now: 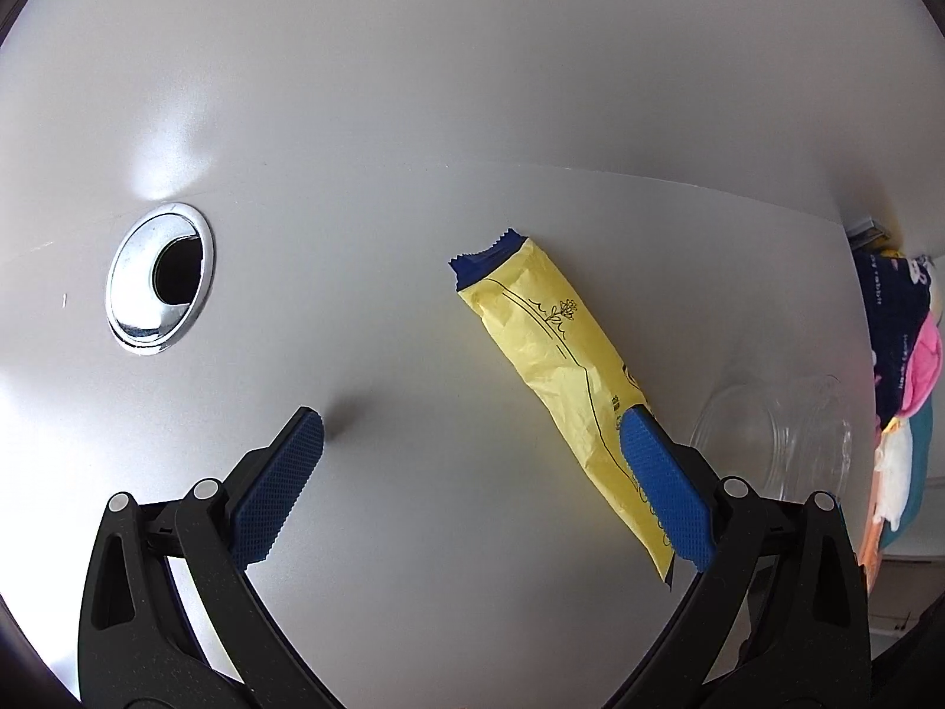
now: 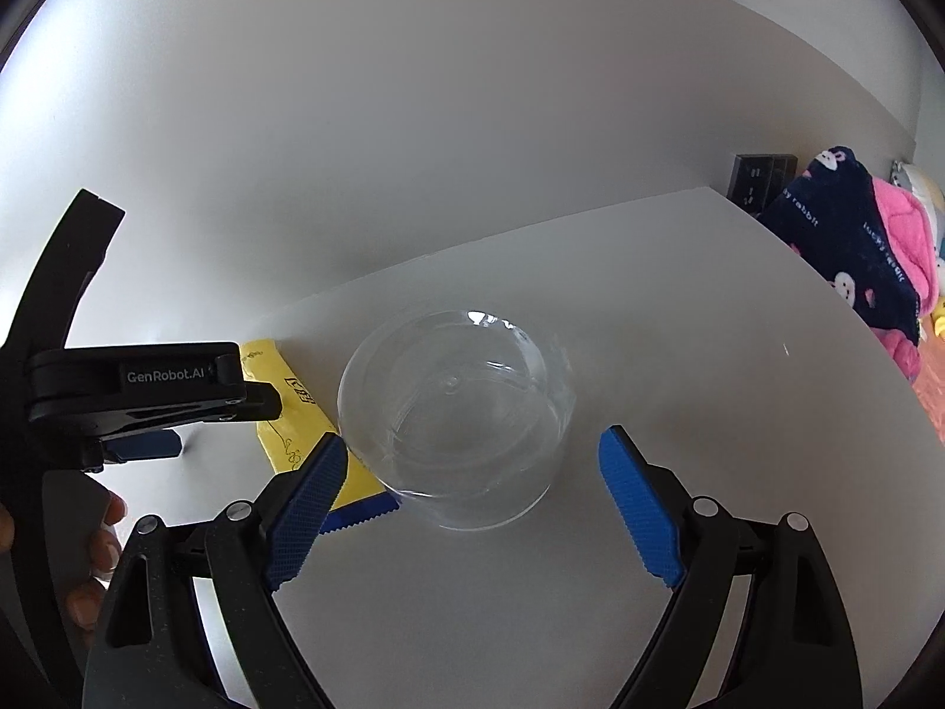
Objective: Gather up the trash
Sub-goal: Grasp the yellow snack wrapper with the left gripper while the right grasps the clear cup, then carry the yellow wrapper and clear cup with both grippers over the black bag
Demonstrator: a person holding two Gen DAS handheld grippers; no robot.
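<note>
A yellow snack wrapper (image 1: 549,354) with blue serrated ends lies flat on the white desk (image 1: 413,502). My left gripper (image 1: 472,431) points steeply down over it and is open; its right pad (image 1: 655,484) overlaps the wrapper's near half, its left pad hangs over bare desk. In the right wrist view the wrapper (image 2: 289,407) lies left of a clear plastic bowl (image 2: 455,413). My right gripper (image 2: 472,440) is open, with the bowl just ahead of its two tips and neither pad pressing it. One blue finger (image 2: 147,446) of the left gripper shows at the left.
A chrome cable grommet (image 1: 160,277) sits in the desk to the left. The clear bowl (image 1: 774,431) stands right of the wrapper. A white wall runs behind the desk. Dark blue and pink fabric (image 2: 850,254) is piled past the desk's right edge. A person's hand (image 2: 100,532) holds the left gripper.
</note>
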